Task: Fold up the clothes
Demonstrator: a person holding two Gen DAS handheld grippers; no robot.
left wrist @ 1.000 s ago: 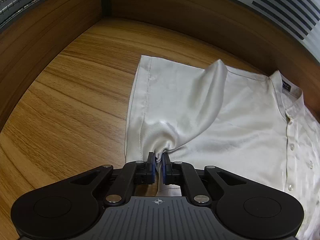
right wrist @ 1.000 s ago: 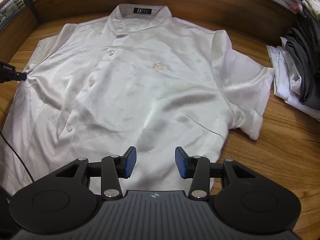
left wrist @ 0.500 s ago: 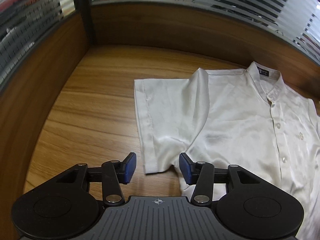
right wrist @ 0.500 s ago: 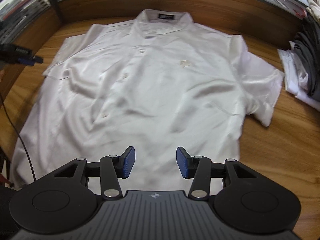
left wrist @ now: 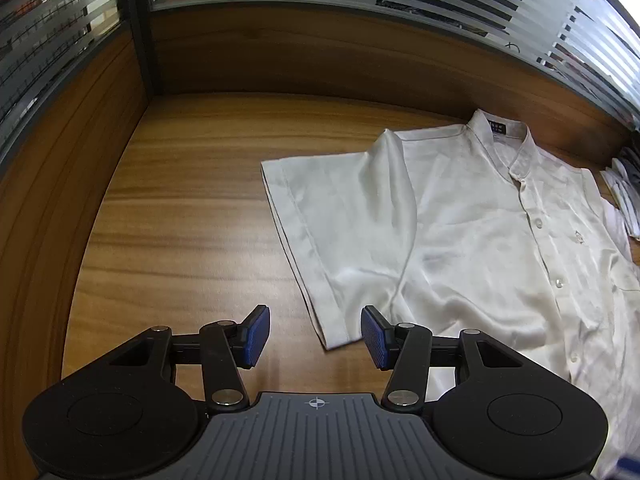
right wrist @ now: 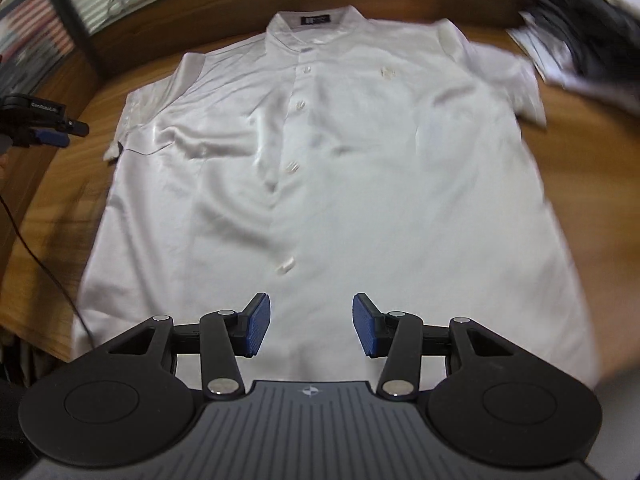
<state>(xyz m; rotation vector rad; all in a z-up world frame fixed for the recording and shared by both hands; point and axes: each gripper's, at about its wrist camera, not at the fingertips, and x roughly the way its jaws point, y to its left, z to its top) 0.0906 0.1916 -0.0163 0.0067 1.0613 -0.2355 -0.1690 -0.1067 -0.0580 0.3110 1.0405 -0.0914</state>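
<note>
A white short-sleeved button shirt (left wrist: 472, 248) lies face up on the wooden table (left wrist: 192, 216), collar toward the far wall. Its left sleeve (left wrist: 336, 216) is spread flat. My left gripper (left wrist: 315, 334) hangs open above the table, and the sleeve's lower corner lies below the gap between its blue pads, untouched. In the right wrist view the shirt (right wrist: 340, 184) fills the middle. My right gripper (right wrist: 312, 330) is open over the lower front near the button line, holding nothing. The left gripper (right wrist: 60, 132) shows at the far left beside the sleeve.
A pile of dark and white folded clothes (right wrist: 580, 40) sits at the table's far right, blurred. Wooden partition walls (left wrist: 320, 52) with striped glass close off the back and left. A black cable (right wrist: 40, 248) hangs at the left edge.
My left gripper let go of the pinched cloth under the sleeve, opened and drew up and back. The sleeve now lies flat. My right gripper swept along the shirt's lower front, still open.
</note>
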